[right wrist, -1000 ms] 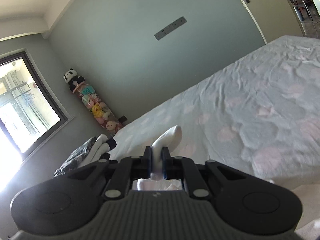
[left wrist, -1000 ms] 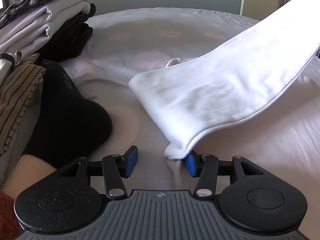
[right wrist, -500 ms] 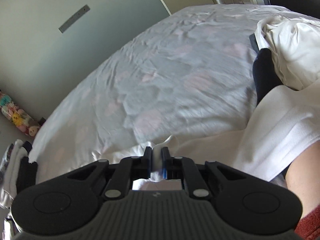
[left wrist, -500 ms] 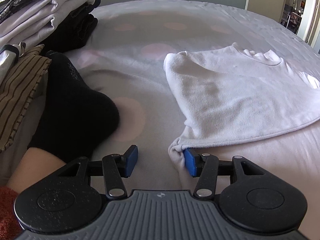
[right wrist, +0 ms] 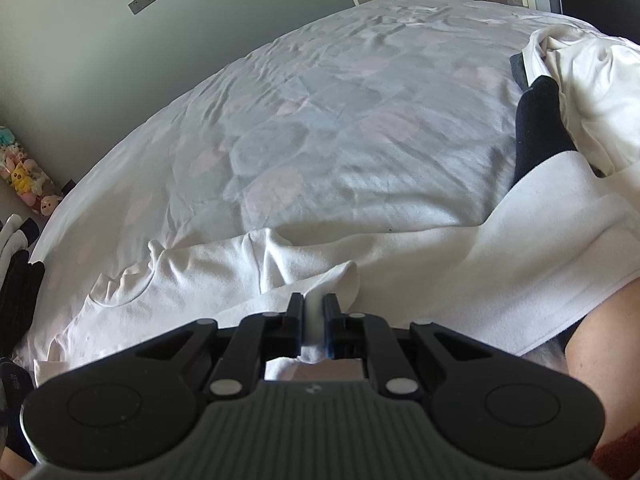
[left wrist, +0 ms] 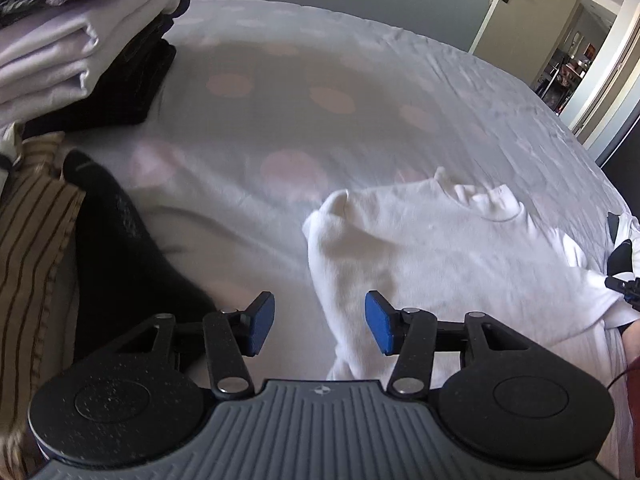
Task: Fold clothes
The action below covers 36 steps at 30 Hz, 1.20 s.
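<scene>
A white sweatshirt point(left wrist: 432, 252) lies on the bed, collar towards the far side. It also shows in the right wrist view point(right wrist: 224, 280). My left gripper point(left wrist: 318, 326) is open and empty, just above the sweatshirt's near left edge. My right gripper point(right wrist: 313, 312) is shut on a pinch of the white sweatshirt's fabric near its right edge, low over the bed.
The bed sheet point(left wrist: 320, 92) is grey with pink dots. A stack of folded clothes point(left wrist: 80, 52) sits at the far left. A striped garment point(left wrist: 32, 248) and a black sock point(left wrist: 120, 248) lie at the left. More white cloth point(right wrist: 592, 92) lies at the right.
The right gripper has swung down and laid the raised sweatshirt flat on the bed. The left gripper has lifted and drawn back slightly from the fabric edge.
</scene>
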Each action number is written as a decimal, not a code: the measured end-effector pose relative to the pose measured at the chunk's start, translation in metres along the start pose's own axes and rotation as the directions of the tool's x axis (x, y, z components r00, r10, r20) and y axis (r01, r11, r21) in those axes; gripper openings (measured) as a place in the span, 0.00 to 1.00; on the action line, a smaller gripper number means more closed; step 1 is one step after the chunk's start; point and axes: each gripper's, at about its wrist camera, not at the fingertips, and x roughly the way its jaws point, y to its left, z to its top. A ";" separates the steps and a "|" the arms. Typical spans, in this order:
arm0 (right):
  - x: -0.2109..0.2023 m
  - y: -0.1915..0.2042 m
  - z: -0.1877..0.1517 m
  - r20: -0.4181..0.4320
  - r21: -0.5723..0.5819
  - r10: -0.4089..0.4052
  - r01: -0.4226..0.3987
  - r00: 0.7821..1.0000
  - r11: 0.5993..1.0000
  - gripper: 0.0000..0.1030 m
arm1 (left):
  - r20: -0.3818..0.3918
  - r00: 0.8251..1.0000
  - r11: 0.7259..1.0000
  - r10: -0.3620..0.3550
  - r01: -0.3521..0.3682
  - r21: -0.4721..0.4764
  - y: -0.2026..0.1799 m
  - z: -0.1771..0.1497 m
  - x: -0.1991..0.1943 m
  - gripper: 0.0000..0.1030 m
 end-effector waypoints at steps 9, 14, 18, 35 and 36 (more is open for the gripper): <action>-0.002 -0.002 0.000 -0.004 -0.026 0.039 -0.040 0.999 0.999 0.12 | -0.136 0.988 0.997 0.068 -0.074 -0.034 -0.004 0.069 0.076 0.57; -0.001 -0.001 0.004 -0.010 -0.028 0.062 -0.063 0.998 0.998 0.12 | -0.209 0.973 0.994 0.094 -0.105 -0.040 -0.005 0.077 0.107 0.54; 0.000 0.000 0.003 -0.010 -0.038 0.065 -0.065 0.998 0.997 0.12 | -0.235 0.968 0.995 0.087 -0.096 -0.029 -0.009 0.075 0.119 0.09; 0.006 -0.023 -0.001 -0.029 -0.014 -0.102 0.102 0.994 0.995 0.11 | -0.064 0.923 0.906 0.379 -0.357 0.228 -0.044 0.072 0.108 0.05; 0.006 -0.023 -0.002 -0.030 -0.015 -0.098 0.098 0.995 0.995 0.11 | -0.061 0.930 0.918 0.361 -0.343 0.199 -0.040 0.073 0.102 0.08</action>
